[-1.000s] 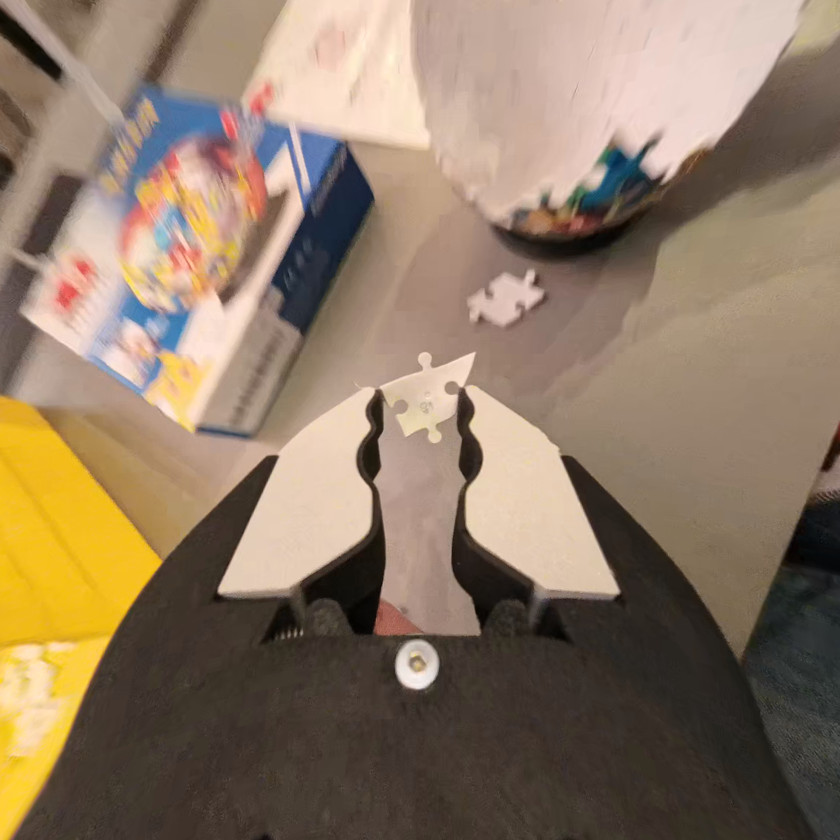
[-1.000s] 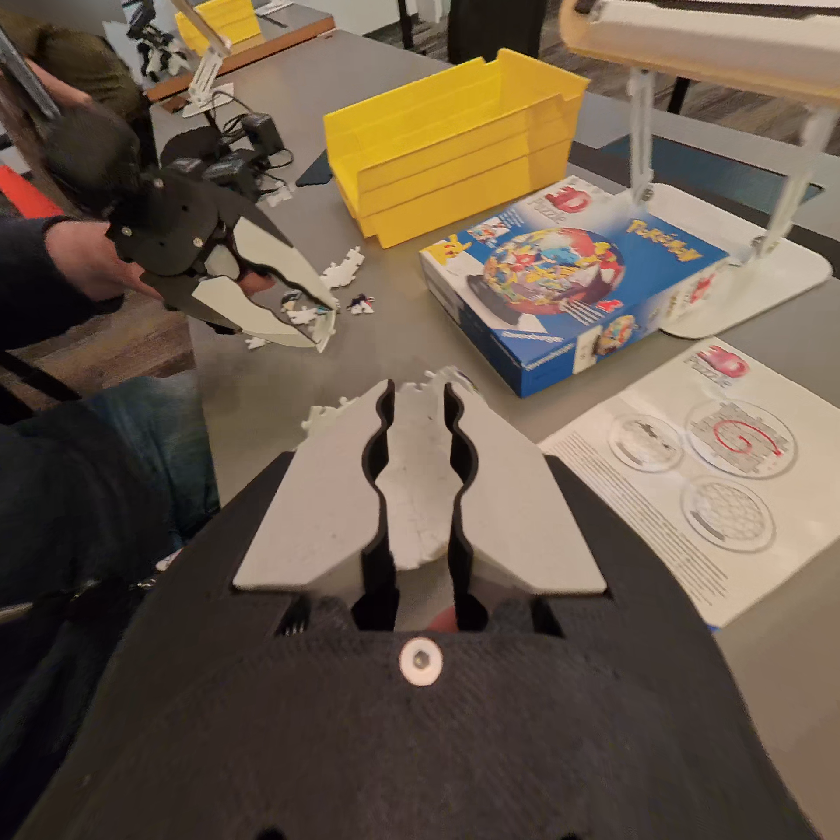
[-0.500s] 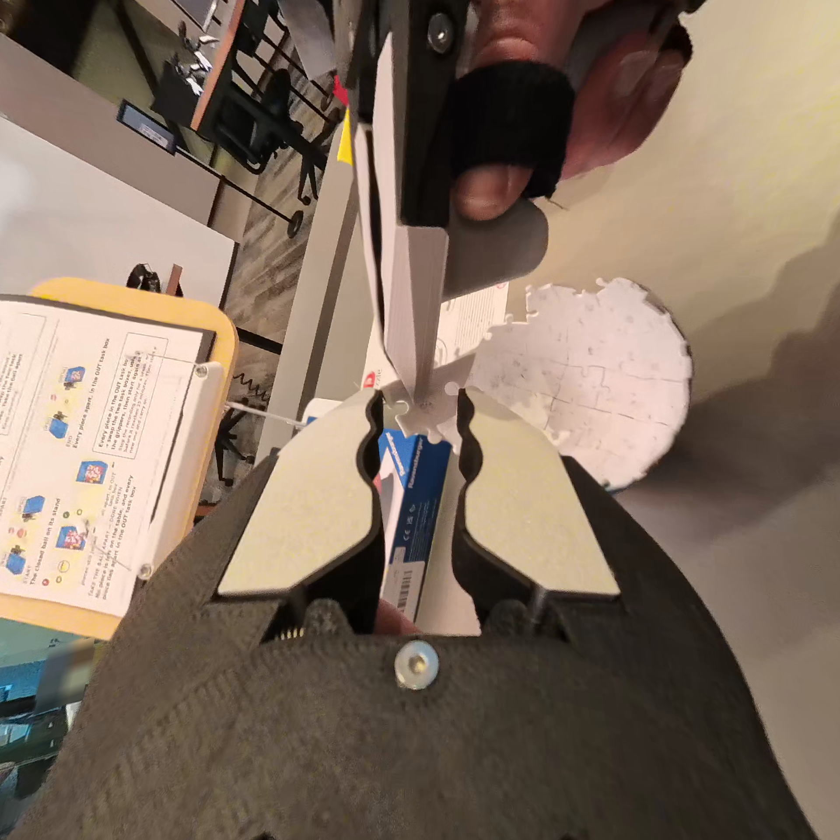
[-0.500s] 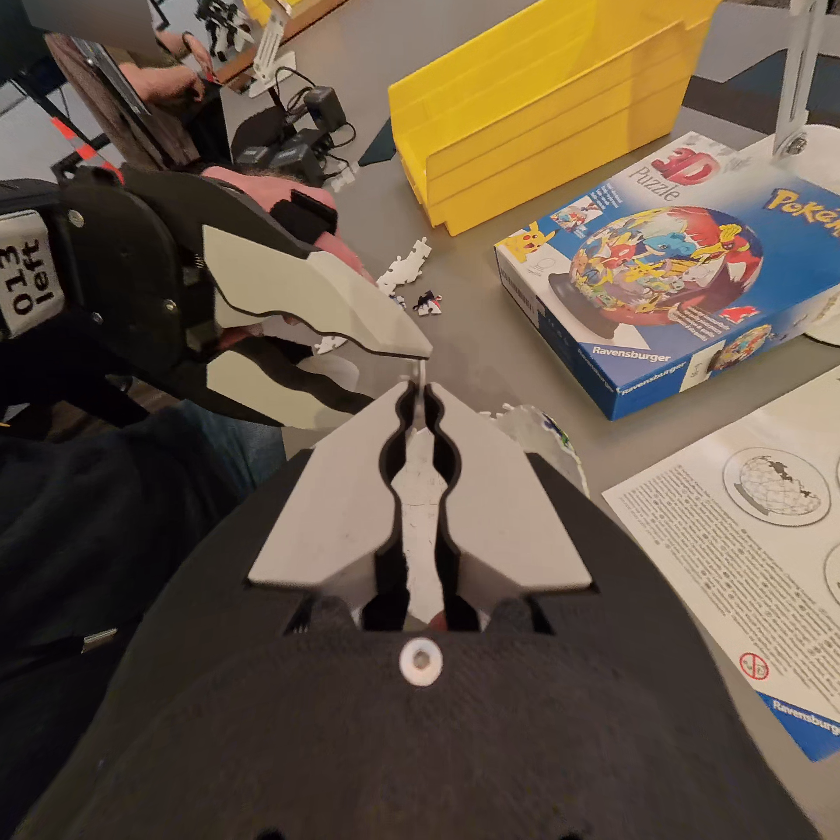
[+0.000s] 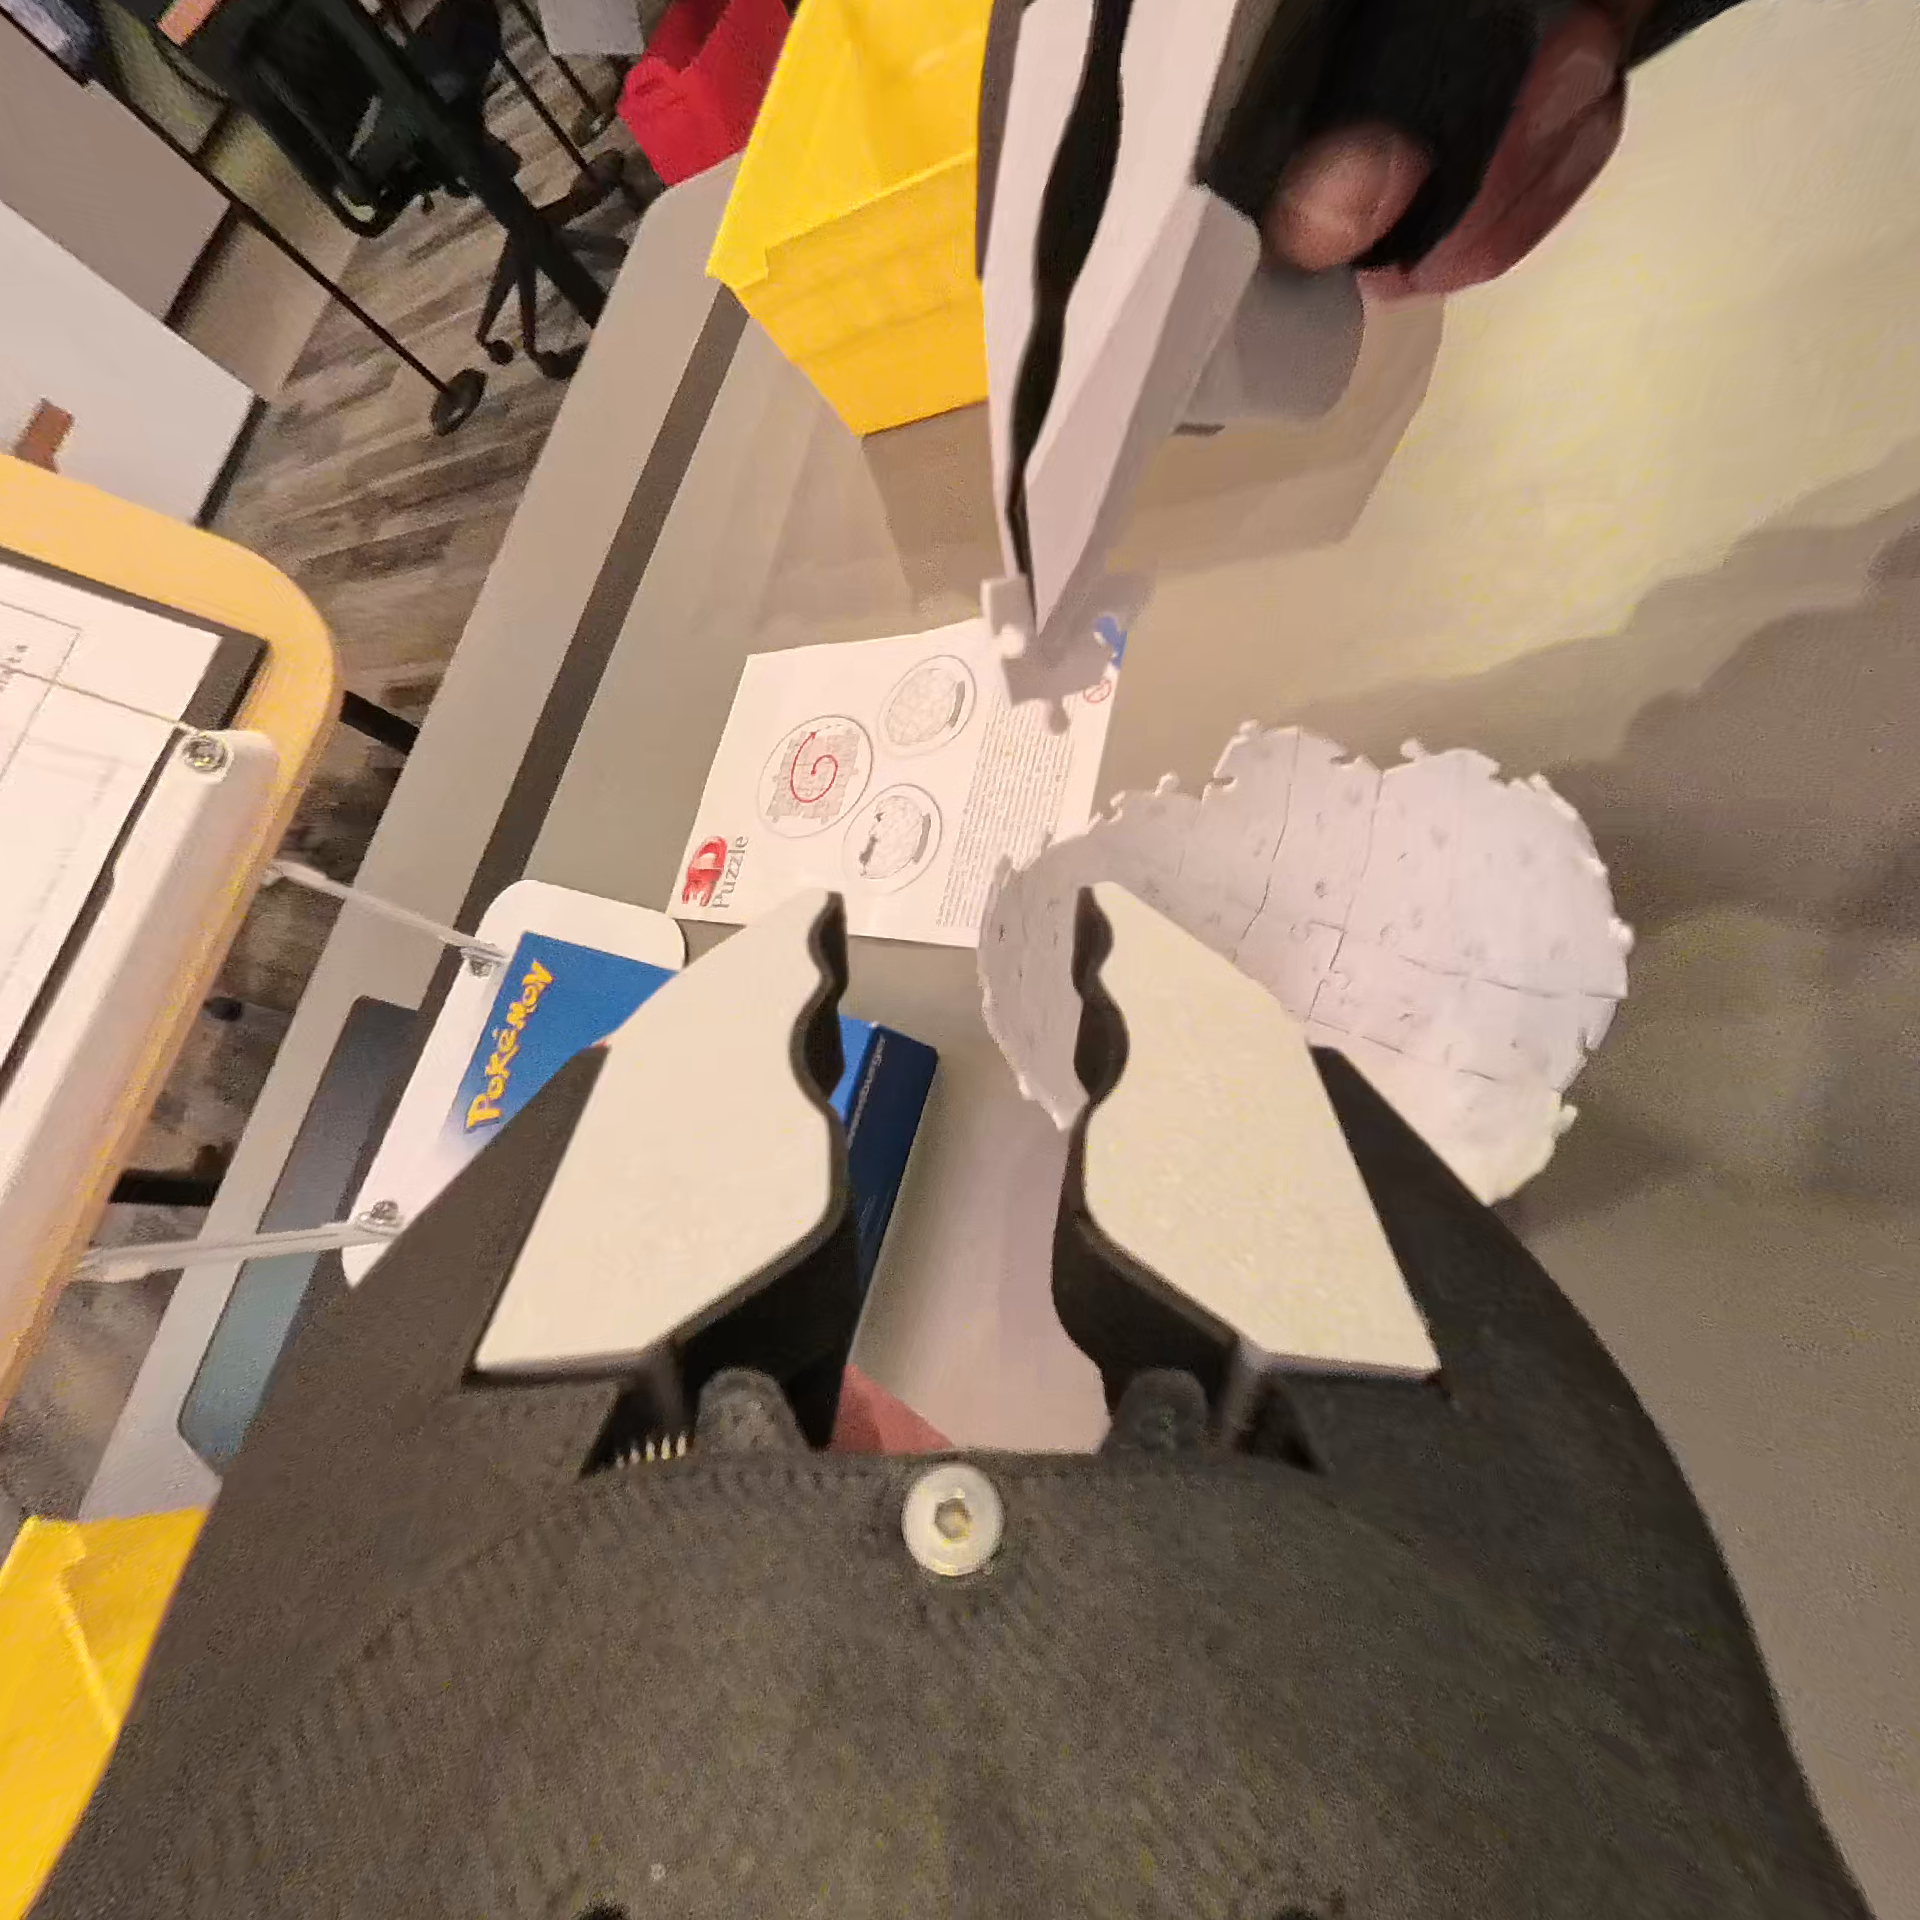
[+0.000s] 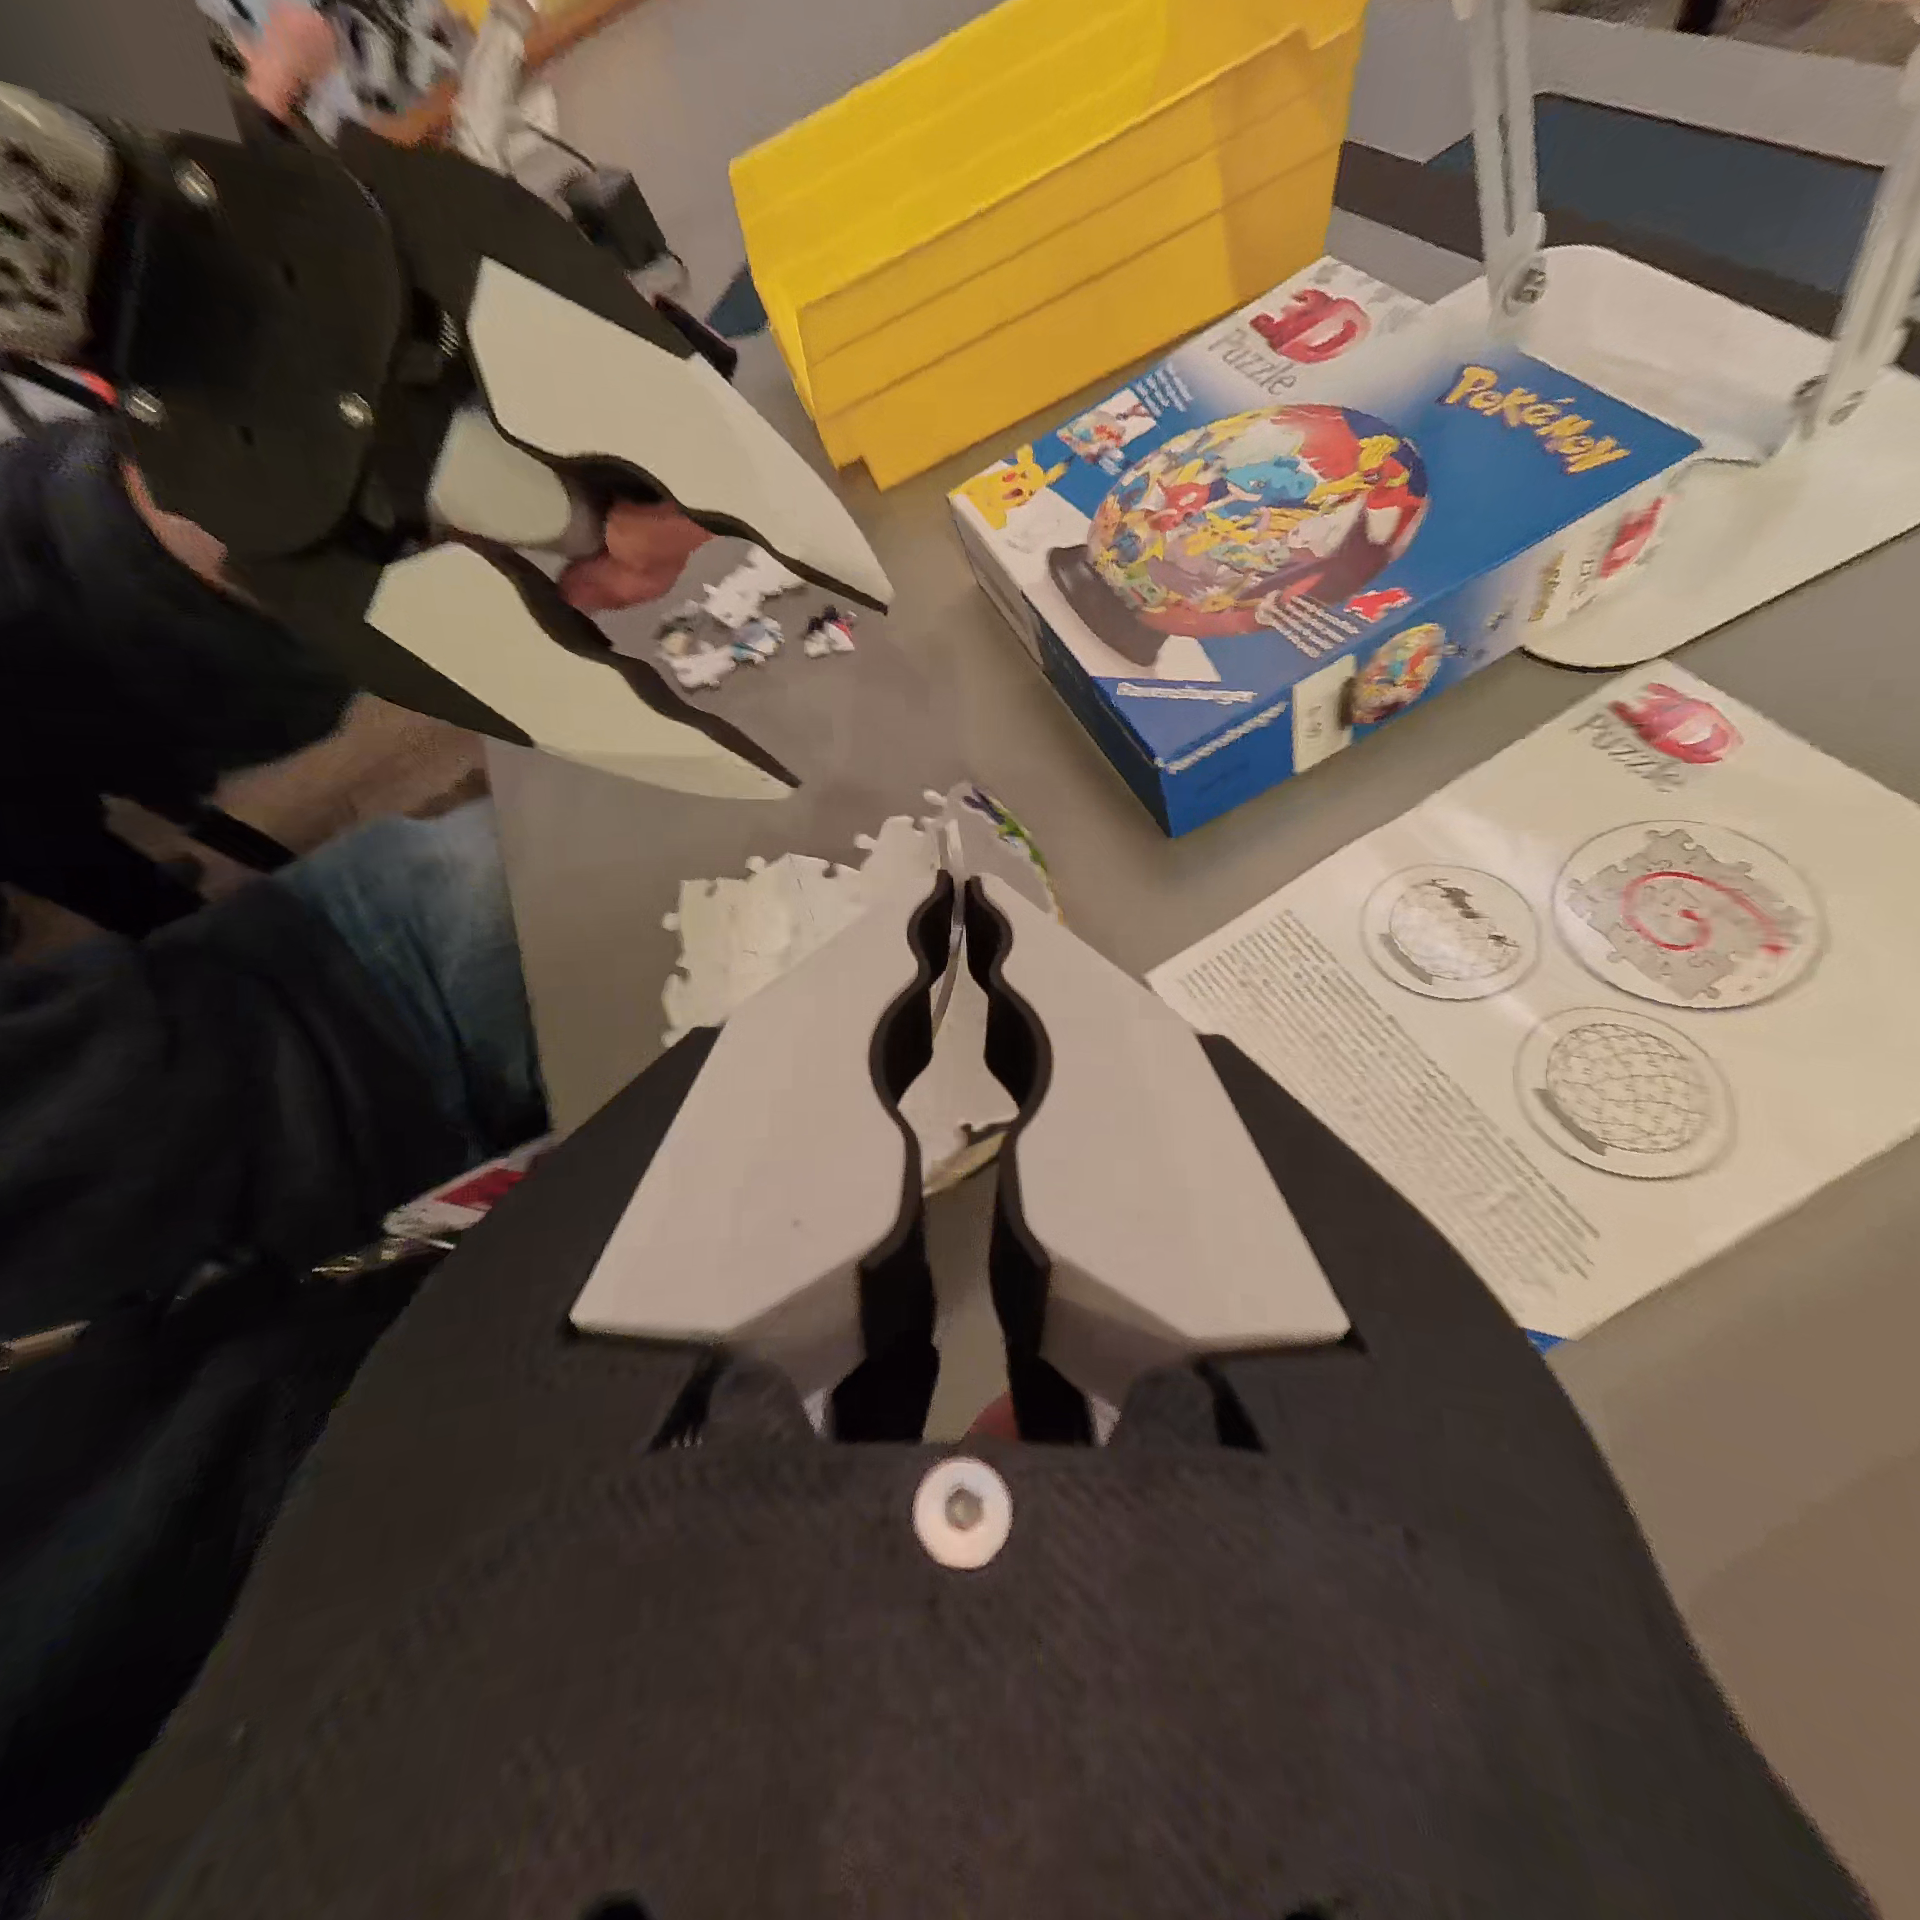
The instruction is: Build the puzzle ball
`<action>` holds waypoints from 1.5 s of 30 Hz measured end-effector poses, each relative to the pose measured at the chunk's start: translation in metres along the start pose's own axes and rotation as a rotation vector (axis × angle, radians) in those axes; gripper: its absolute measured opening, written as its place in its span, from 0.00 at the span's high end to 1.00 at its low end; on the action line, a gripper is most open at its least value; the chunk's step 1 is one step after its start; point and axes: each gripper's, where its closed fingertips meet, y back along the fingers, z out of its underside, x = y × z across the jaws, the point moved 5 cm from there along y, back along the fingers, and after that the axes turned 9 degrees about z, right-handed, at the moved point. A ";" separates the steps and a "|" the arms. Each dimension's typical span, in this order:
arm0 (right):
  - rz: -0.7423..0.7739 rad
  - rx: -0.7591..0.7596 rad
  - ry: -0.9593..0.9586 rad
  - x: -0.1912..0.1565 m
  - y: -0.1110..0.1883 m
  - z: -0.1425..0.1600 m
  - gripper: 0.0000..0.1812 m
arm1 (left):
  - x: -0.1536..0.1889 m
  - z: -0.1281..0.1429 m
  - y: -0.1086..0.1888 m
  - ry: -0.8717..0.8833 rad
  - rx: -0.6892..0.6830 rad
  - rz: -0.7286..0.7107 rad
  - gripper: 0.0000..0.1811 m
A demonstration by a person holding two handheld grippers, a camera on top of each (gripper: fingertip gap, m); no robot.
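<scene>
The right claw (image 6: 954,883) is pressed together on a single white puzzle piece (image 5: 1044,649), pinching it by its edge so that the piece hangs from the tips above the tabletop (image 6: 935,727). The left claw (image 5: 956,935) is spread wide with nothing between its fingers; in the right wrist view it (image 6: 836,691) hangs in the air just beyond the right claw's tips, apart from them. The task's thing, a partly built puzzle ball (image 5: 1403,935), sits on the tabletop as an open curved shell with its white inner side showing and jagged tabs along its rim; it lies just below and behind the right claw, near the tabletop's near edge. A printed instruction sheet (image 6: 1558,1039) lies flat beside the shell. Past it stands the blue puzzle box (image 6: 1351,540), and behind that a stack of yellow bins (image 6: 1039,239). A white stand base (image 6: 1662,416) touches the box's far end. A few loose pieces (image 6: 727,634) are scattered on the tabletop under the left claw.
</scene>
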 end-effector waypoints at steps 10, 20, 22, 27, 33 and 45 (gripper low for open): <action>-0.127 0.084 -0.138 0.008 -0.001 -0.002 1.00 | -0.009 0.001 -0.020 0.087 -0.022 0.154 0.72; -0.241 0.312 -0.251 -0.003 0.007 -0.010 1.00 | 0.000 -0.031 -0.025 0.223 0.193 0.295 0.89; -0.246 0.327 -0.255 -0.004 0.008 -0.009 1.00 | -0.002 -0.033 -0.025 0.252 0.216 0.305 0.93; -0.233 0.340 -0.237 -0.004 0.009 -0.007 0.99 | -0.004 -0.033 -0.027 0.283 0.208 0.353 0.94; -0.168 0.289 -0.162 -0.003 0.004 -0.002 0.99 | -0.006 -0.026 -0.032 0.230 0.120 0.399 0.95; -0.137 0.355 -0.148 0.006 -0.001 0.000 1.00 | -0.019 -0.021 -0.033 0.242 0.103 0.374 0.98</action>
